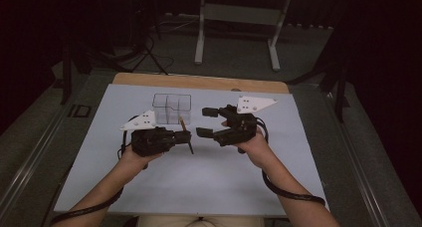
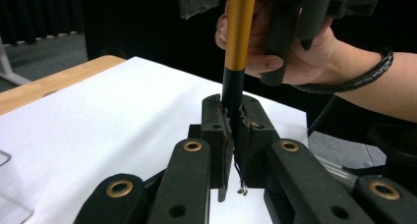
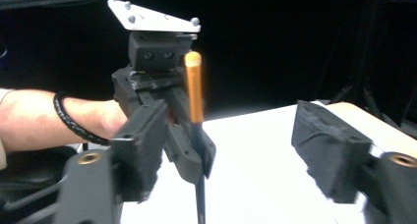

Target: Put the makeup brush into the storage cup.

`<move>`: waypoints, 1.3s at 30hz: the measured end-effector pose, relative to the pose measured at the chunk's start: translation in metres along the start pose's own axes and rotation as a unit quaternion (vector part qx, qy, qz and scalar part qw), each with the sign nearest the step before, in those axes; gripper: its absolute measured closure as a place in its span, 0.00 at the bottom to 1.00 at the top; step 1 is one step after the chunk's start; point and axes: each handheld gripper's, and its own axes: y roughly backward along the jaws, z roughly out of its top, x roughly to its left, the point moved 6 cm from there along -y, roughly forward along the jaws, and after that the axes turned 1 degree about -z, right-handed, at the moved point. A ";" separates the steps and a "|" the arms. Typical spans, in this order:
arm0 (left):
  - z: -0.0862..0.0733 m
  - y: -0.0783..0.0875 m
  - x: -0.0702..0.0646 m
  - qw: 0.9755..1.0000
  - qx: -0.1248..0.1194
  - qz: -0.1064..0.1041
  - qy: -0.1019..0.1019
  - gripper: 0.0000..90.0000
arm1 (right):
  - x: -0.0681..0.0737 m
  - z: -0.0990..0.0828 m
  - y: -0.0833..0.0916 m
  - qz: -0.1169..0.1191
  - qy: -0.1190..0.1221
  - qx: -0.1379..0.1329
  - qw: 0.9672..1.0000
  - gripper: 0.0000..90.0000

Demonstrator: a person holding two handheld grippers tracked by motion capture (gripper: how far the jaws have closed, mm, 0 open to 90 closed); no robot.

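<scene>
High view shows the person's two hands over a white sheet-covered desk point(image 1: 149, 187), each holding a black two-jaw claw, with the jaws turned toward each other near the middle. The left claw point(image 1: 185, 136) is clamped on a slim pen-like stick with a yellow-orange upper shaft and a black lower shaft point(image 1: 186, 132), which stands roughly upright and slightly tilted between its jaws. In the left gripper view the jaws of the left claw point(image 2: 235, 130) press tight on the black part of the stick point(image 2: 238, 37), while the yellow-orange part rises above them in front of the other hand point(image 2: 295, 57). The right claw point(image 1: 208, 121) stands wide apart, just beside the stick and holding nothing. In the right gripper view its two padded jaws sit far to either side of the frame, and the stick point(image 3: 193, 86) stands well out ahead of them, gripped by the left claw point(image 3: 194, 150). A clear plastic box with inner compartments point(image 1: 172, 107) sits on the desk just behind the left claw; it looks empty, though the dim view makes that hard to confirm.
</scene>
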 end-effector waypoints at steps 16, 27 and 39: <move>0.004 0.028 0.016 0.999 -0.005 0.033 0.012 0.94 | -0.011 -0.012 0.036 -0.070 0.012 -0.003 0.997 0.15; 0.016 0.049 0.030 0.998 -0.017 0.062 0.013 0.94 | -0.004 -0.021 0.067 -0.087 -0.006 -0.029 0.996 0.16; 0.031 0.071 0.051 0.995 -0.014 0.100 0.011 0.94 | 0.006 -0.039 0.102 -0.108 -0.023 -0.039 0.993 0.14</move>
